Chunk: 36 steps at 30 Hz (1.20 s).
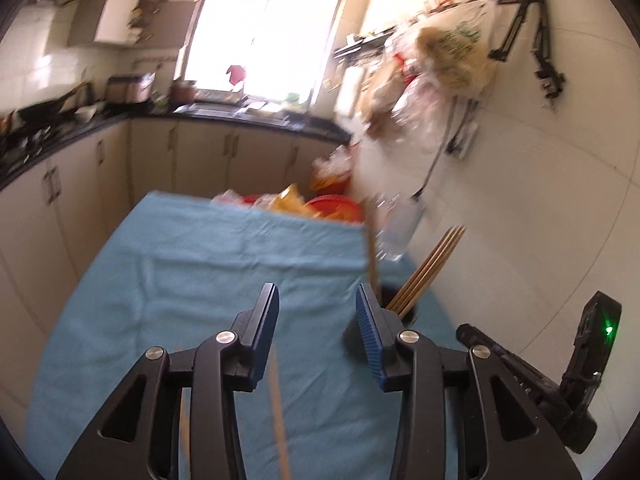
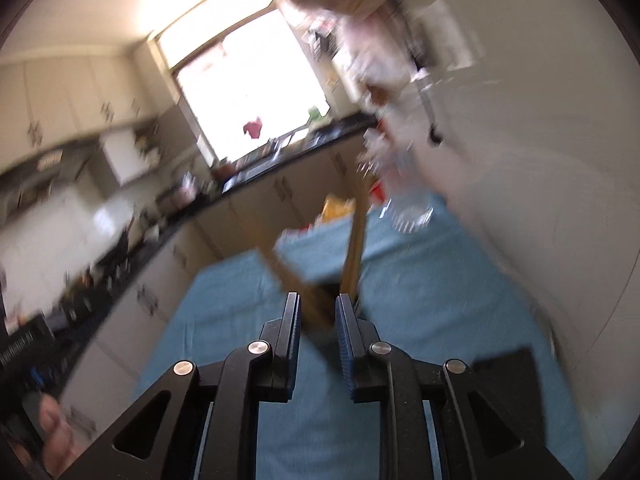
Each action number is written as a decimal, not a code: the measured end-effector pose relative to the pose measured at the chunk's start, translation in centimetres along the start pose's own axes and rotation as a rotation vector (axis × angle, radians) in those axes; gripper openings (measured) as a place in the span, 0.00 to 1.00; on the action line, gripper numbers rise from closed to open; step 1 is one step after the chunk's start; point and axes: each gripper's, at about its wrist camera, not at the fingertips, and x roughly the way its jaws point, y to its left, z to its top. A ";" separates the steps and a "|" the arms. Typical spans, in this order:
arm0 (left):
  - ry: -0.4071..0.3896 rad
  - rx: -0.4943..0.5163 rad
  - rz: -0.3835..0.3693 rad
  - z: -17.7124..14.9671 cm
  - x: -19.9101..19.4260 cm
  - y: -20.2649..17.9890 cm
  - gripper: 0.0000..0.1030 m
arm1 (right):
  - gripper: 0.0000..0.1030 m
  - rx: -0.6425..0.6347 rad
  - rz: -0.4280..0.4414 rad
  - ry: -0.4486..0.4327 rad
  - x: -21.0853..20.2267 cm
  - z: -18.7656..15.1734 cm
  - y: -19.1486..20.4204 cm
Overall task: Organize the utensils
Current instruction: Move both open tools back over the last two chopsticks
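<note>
Left gripper (image 1: pixel 318 316) wide apart, empty, above blue cloth (image 1: pixel 192 272); chopstick (image 1: pixel 280 420) lying below. Dark holder (image 1: pixel 404 308) with chopsticks (image 1: pixel 428 268) just right. Right gripper (image 2: pixel 318 320) blurred, grip unclear. Advice: lower, centre stick, close gently

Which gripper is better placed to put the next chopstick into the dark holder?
Probably the right gripper: a blurred chopstick lies between its fingers, just before the holder. The left gripper is open and empty.
</note>
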 end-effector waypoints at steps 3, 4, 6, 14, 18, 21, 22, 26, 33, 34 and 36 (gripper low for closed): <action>0.048 -0.023 0.049 -2.9 -0.6 2.7 0.39 | 0.18 -0.030 0.018 0.087 1.6 -3.0 1.0; 0.064 -0.034 0.082 -4.1 -0.8 4.0 0.39 | 0.18 -0.038 0.021 0.119 2.3 -4.2 1.3; 0.076 -0.046 0.127 -5.7 -1.1 5.7 0.39 | 0.18 -0.059 0.020 0.162 3.3 -6.3 2.0; 0.142 -0.108 0.301 -11.6 -0.2 13.2 0.39 | 0.18 -0.093 0.000 0.283 6.7 -10.6 2.7; 0.172 -0.142 0.320 -12.8 1.0 15.5 0.39 | 0.18 -0.086 0.001 0.306 7.3 -10.5 3.1; 0.182 -0.176 0.285 -13.2 1.4 16.6 0.39 | 0.18 -0.085 0.013 0.332 7.6 -10.3 4.0; 0.173 -0.178 0.284 -13.1 1.2 16.7 0.39 | 0.18 -0.083 0.021 0.348 7.9 -10.2 4.2; 0.186 -0.201 0.249 -13.2 1.4 17.1 0.39 | 0.18 -0.103 0.042 0.414 9.6 -9.6 5.7; 0.196 -0.236 0.218 -13.2 1.7 17.4 0.39 | 0.18 -0.112 0.047 0.569 15.4 -9.1 8.5; 0.198 -0.234 0.216 -13.2 1.8 17.4 0.39 | 0.18 -0.105 0.030 0.586 16.3 -9.2 8.6; 0.196 -0.229 0.216 -13.2 1.7 17.3 0.39 | 0.18 -0.105 0.006 0.632 18.0 -9.5 9.1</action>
